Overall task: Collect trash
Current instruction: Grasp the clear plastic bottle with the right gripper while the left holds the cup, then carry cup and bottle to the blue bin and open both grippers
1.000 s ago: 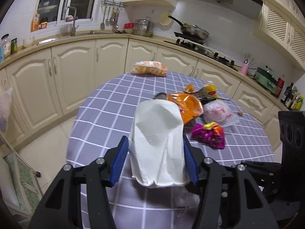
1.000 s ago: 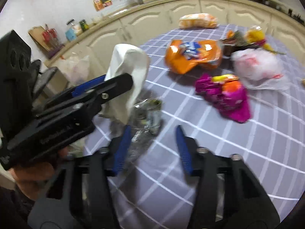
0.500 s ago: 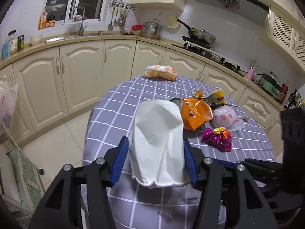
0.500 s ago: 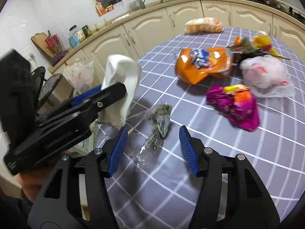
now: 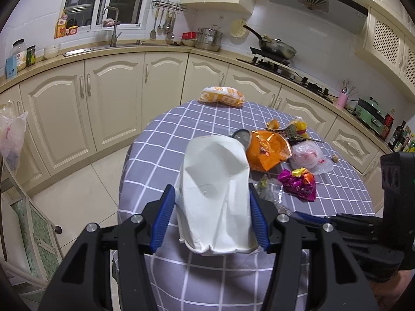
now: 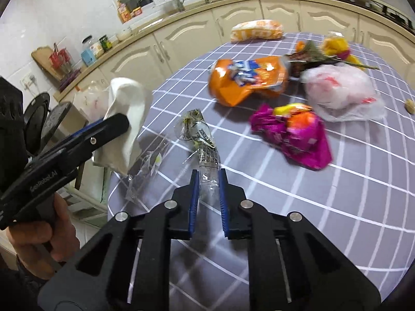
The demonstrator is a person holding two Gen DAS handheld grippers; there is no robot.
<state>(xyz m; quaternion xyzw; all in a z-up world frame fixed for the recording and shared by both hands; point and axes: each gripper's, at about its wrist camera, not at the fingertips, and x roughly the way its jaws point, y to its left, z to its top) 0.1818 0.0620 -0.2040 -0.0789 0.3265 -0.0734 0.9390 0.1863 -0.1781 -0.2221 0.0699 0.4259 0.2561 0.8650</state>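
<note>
My left gripper (image 5: 212, 207) is shut on a crumpled white paper bag (image 5: 215, 189) and holds it above the near edge of the round table (image 5: 166, 134); the bag also shows in the right wrist view (image 6: 127, 119). My right gripper (image 6: 209, 189) is shut on a clear plastic wrapper (image 6: 205, 142) that trails over the grey checked cloth. Farther on lie an orange snack bag (image 6: 246, 80), a magenta wrapper (image 6: 298, 134) and a white plastic bag (image 6: 339, 90).
A yellow-white bread pack (image 6: 256, 31) lies at the table's far edge. Withered flowers and yellow scraps (image 6: 326, 51) lie behind the orange bag. Another clear film scrap (image 6: 147, 171) lies by the table's left edge. Kitchen cabinets (image 5: 109, 98) curve around behind.
My right gripper has closed on the clear wrapper, which it straddled open before. My left gripper has drawn back and up from the table with the white bag.
</note>
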